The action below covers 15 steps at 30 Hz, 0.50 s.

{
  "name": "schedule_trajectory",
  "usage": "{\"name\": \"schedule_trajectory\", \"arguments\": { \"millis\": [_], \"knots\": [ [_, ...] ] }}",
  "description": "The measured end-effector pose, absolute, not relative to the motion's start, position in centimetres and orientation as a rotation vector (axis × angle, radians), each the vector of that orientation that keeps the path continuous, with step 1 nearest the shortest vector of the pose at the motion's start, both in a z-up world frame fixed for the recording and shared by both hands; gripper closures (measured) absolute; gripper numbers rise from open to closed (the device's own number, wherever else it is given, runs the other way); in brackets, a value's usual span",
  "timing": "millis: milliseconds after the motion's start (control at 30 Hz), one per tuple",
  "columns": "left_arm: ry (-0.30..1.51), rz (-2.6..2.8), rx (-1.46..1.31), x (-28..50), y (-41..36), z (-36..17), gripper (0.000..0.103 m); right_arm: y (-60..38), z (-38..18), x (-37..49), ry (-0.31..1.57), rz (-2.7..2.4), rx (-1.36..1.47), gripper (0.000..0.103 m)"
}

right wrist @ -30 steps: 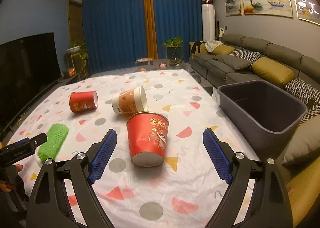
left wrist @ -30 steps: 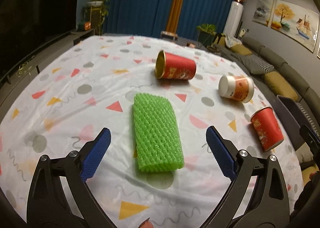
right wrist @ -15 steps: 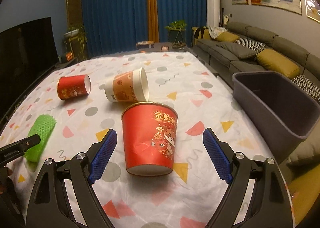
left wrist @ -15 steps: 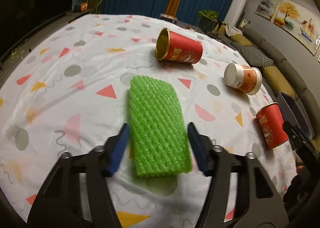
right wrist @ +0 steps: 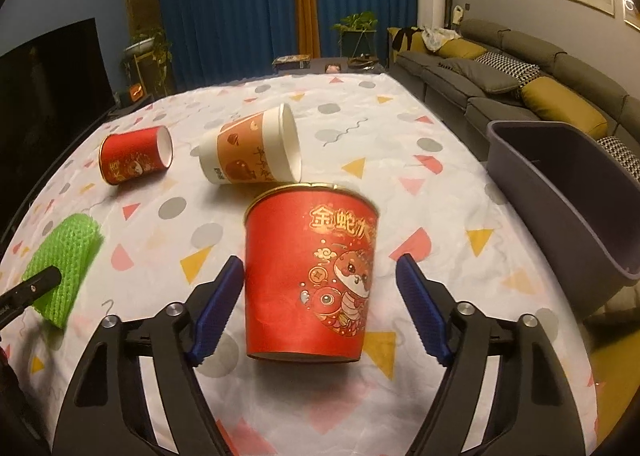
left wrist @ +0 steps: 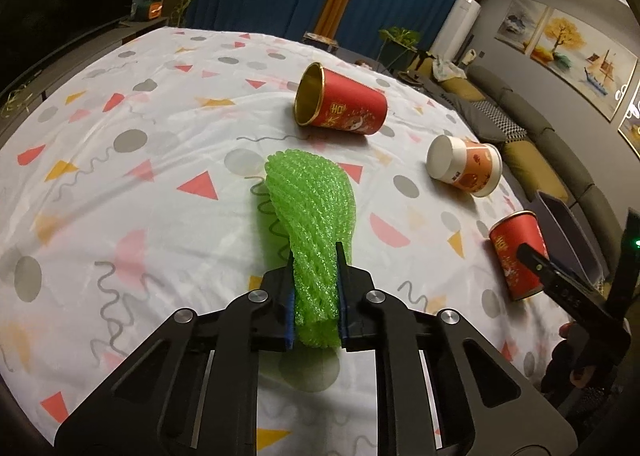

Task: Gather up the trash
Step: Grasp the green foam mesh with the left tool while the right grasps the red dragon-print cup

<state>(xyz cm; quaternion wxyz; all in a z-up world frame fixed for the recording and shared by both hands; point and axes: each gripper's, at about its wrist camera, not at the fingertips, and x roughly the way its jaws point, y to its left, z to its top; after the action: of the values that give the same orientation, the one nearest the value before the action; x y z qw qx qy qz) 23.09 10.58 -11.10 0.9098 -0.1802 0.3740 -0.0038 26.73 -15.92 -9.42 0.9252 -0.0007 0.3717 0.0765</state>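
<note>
Wide stretches of the patterned tabletop (left wrist: 120,144) are lying bare on the left, giving easy passage there. Ahead of the left tongs (left wrist: 316,296), a tipped red cup (left wrist: 340,104) is lying across the way, with a tipped white and orange cup (left wrist: 466,170) sitting well apart to its right. An upright red cup (right wrist: 310,280) is filling the gap between the spread right tongs (right wrist: 320,312), its left side just beside the left pad. The grey bin (right wrist: 568,192) is blocking the tabletop's right edge.
</note>
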Motion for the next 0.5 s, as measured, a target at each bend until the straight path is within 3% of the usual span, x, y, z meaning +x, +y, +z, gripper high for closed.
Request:
{"name": "schedule_trajectory", "arguments": {
  "millis": [100, 500],
  "knots": [
    [0.766, -0.013, -0.372, 23.0, 10.6, -11.0, 0.090, -15.8, -9.7, 27.0, 0.787, 0.171, -0.005, 0.038],
    [0.722, -0.016, -0.359, 21.5, 10.3, -9.7, 0.090, -16.5, -8.4, 25.3, 0.711, 0.163, 0.012, 0.042]
  ]
}}
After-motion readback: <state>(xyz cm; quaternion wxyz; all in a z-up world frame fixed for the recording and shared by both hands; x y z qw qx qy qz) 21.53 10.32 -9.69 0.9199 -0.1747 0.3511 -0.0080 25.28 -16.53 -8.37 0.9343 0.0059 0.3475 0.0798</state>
